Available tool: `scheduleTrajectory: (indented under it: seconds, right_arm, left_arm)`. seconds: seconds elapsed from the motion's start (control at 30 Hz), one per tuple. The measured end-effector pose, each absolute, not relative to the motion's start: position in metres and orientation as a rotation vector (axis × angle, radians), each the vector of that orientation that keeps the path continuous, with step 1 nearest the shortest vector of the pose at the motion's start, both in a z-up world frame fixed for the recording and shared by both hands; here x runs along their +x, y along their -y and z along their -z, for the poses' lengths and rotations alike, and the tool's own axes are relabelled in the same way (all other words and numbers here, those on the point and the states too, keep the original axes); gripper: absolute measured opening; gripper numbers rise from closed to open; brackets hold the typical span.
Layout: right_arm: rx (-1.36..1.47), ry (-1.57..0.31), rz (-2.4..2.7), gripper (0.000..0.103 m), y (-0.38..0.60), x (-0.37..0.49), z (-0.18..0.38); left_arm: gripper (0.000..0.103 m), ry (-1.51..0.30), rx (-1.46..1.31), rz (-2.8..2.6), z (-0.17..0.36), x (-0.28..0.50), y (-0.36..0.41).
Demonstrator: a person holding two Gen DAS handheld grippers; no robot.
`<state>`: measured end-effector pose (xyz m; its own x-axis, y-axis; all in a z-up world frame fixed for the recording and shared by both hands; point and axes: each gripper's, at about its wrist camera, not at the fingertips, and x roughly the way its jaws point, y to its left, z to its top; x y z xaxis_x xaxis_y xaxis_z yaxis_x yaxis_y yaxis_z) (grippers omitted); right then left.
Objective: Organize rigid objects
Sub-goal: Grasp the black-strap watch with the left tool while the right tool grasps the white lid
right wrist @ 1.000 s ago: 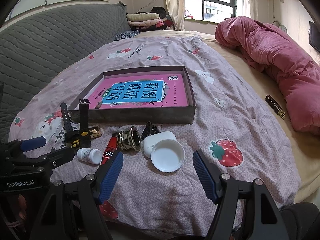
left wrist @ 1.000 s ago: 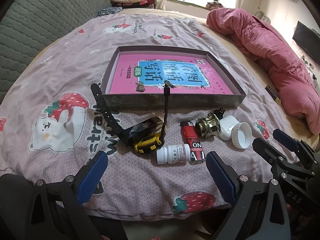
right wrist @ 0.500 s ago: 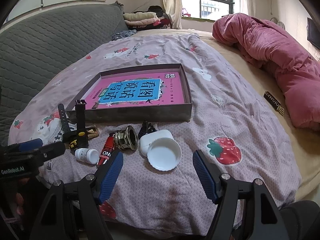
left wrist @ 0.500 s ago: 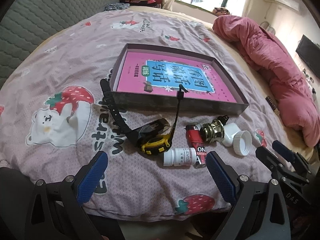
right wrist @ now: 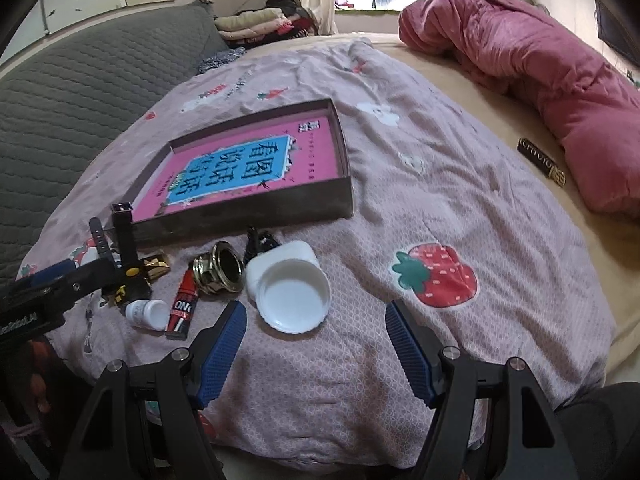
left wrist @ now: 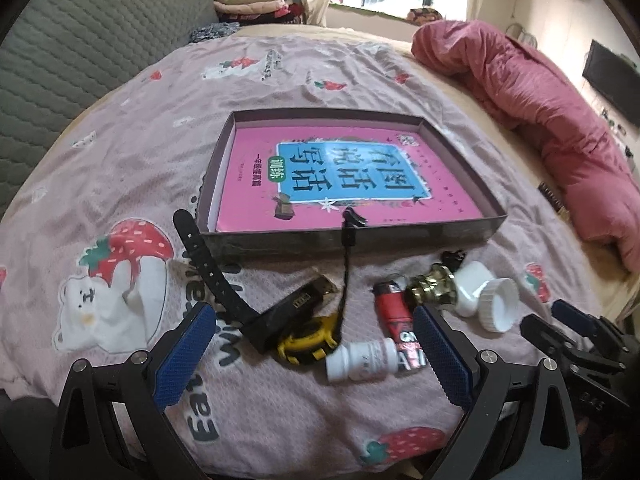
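A shallow dark box (left wrist: 352,240) holding a pink book (left wrist: 344,176) lies on the bedspread. In front of it sit a black and yellow watch (left wrist: 280,320), a white pill bottle (left wrist: 362,360), a red lighter (left wrist: 396,312), a brass fitting (left wrist: 432,290), a white case (left wrist: 472,280) and a white lid (left wrist: 500,308). My left gripper (left wrist: 312,340) is open, just short of the watch and bottle. My right gripper (right wrist: 316,340) is open too, with the white lid (right wrist: 294,304) just beyond its fingers, beside the brass fitting (right wrist: 222,270) and lighter (right wrist: 184,300).
A rolled pink quilt (left wrist: 560,128) lies along the right side of the bed. A grey quilted headboard (left wrist: 60,60) stands at the left. A small dark bar (right wrist: 540,160) rests on the beige sheet. The bed's near edge drops just below both grippers.
Both grippers have shifted slightly and stay open; the right wrist view has tilted, and the box now looks skewed. The objects on the bed have not moved.
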<state>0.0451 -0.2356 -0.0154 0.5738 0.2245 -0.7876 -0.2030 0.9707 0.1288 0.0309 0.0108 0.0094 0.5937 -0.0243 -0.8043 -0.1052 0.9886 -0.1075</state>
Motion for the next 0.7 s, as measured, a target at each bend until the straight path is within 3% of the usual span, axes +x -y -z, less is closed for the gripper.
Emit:
scheduleTrajectory:
  seconds: [0.3,0.4,0.57,0.7]
  right_arm:
    - [-0.009,-0.943,-0.265,0.071,0.226,0.048,0.021]
    - [-0.006,-0.948,-0.263,0.071,0.227,0.049,0.023]
    - [0.008,-0.963,-0.261,0.071,0.23,0.052,0.026]
    - [0.005,-0.976,-0.27,0.071,0.228,0.054,0.029]
  left_arm:
    - [0.097,-0.939,-0.171,-0.035,-0.005,0.047,-0.017]
    - [0.092,-0.935,-0.161,-0.022,-0.007,0.051,-0.015]
    - [0.072,-0.978,-0.141,0.004,0.0,0.062,-0.01]
    - [0.063,-1.011,-0.133,0.016,0.007,0.07,-0.007]
